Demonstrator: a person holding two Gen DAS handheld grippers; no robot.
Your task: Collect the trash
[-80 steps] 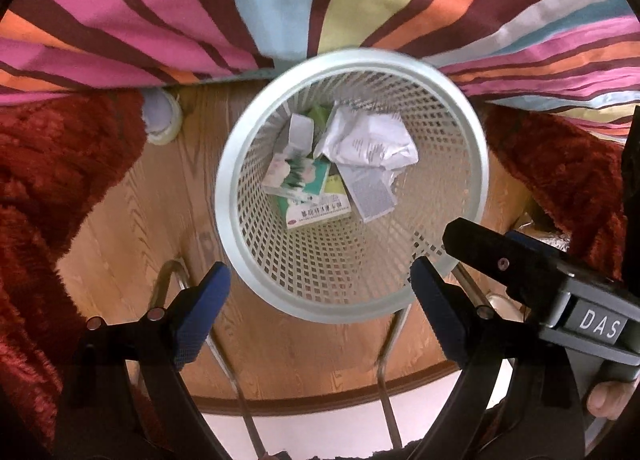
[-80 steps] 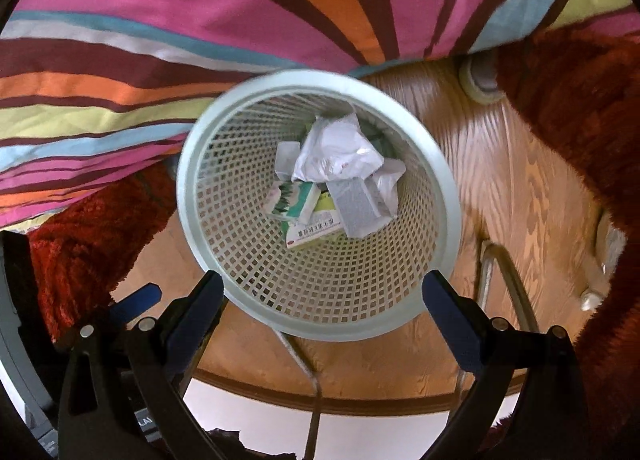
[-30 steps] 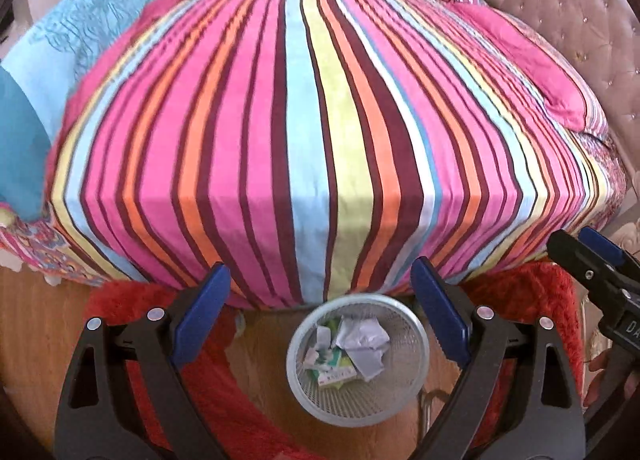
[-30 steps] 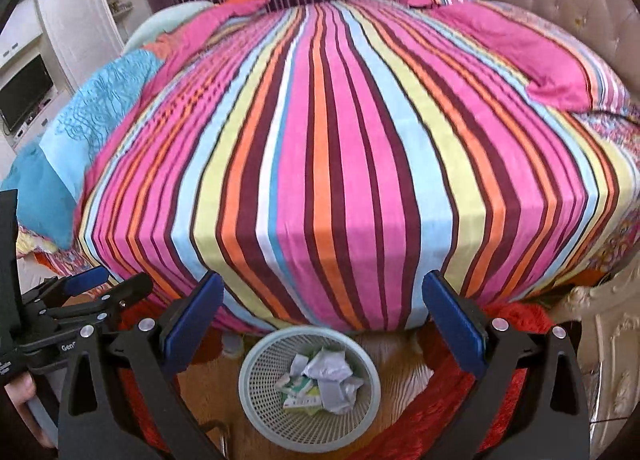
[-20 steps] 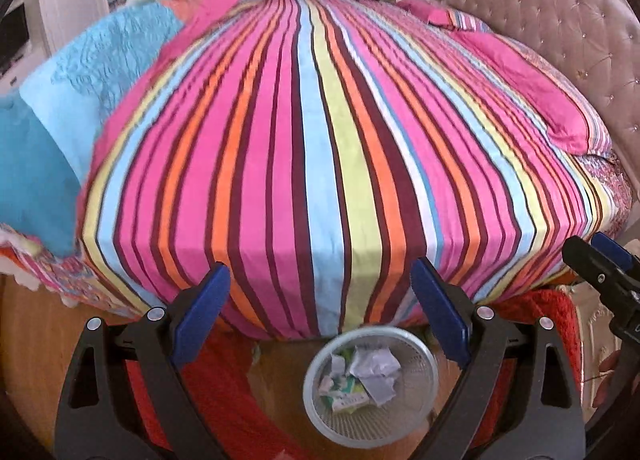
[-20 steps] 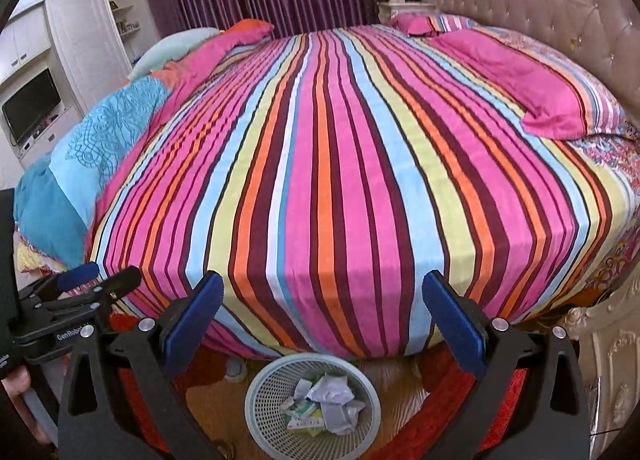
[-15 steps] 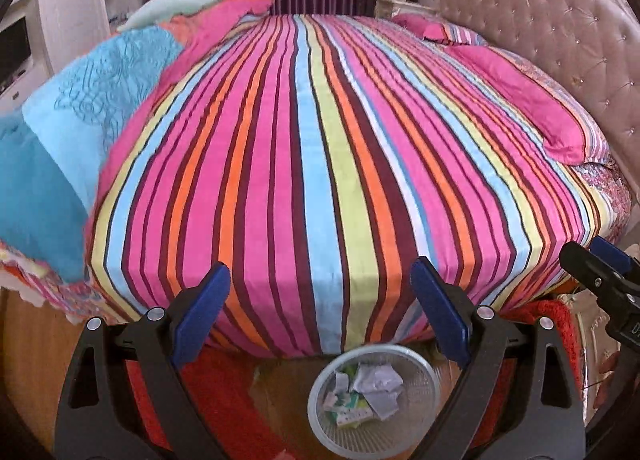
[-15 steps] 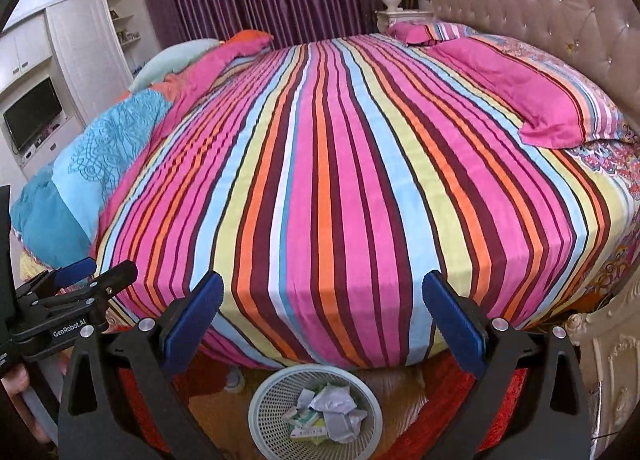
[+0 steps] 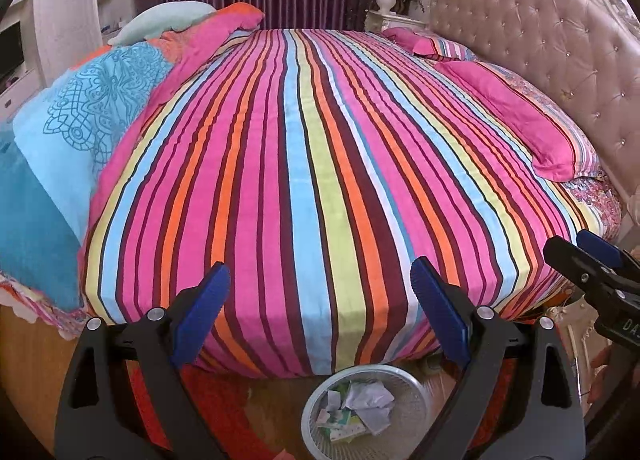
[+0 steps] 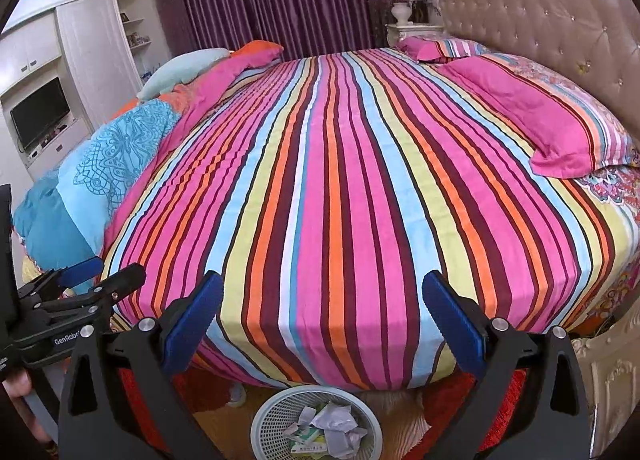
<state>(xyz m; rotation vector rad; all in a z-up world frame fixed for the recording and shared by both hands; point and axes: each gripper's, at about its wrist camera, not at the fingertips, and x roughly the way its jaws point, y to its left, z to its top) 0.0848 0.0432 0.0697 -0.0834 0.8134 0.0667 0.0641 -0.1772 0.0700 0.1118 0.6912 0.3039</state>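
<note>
A white mesh wastebasket (image 9: 404,420) stands on the wooden floor at the foot of the bed and holds crumpled paper (image 9: 366,400) and small cartons. It also shows in the right wrist view (image 10: 268,416) with the paper (image 10: 334,426) inside. My left gripper (image 9: 320,292) is open and empty, raised well above the basket. My right gripper (image 10: 322,300) is open and empty, also high above it. Each gripper shows at the edge of the other's view.
A large bed with a striped cover (image 9: 320,160) fills both views. A pink pillow (image 9: 520,116) lies by the tufted headboard (image 9: 540,40). A blue quilt (image 9: 72,132) lies at the left. A red rug (image 9: 224,404) flanks the basket. A TV (image 10: 40,116) stands far left.
Both grippers have risen and tilted up from just over the basket. The basket has shrunk to the bottom of both views and the whole bed has come into view.
</note>
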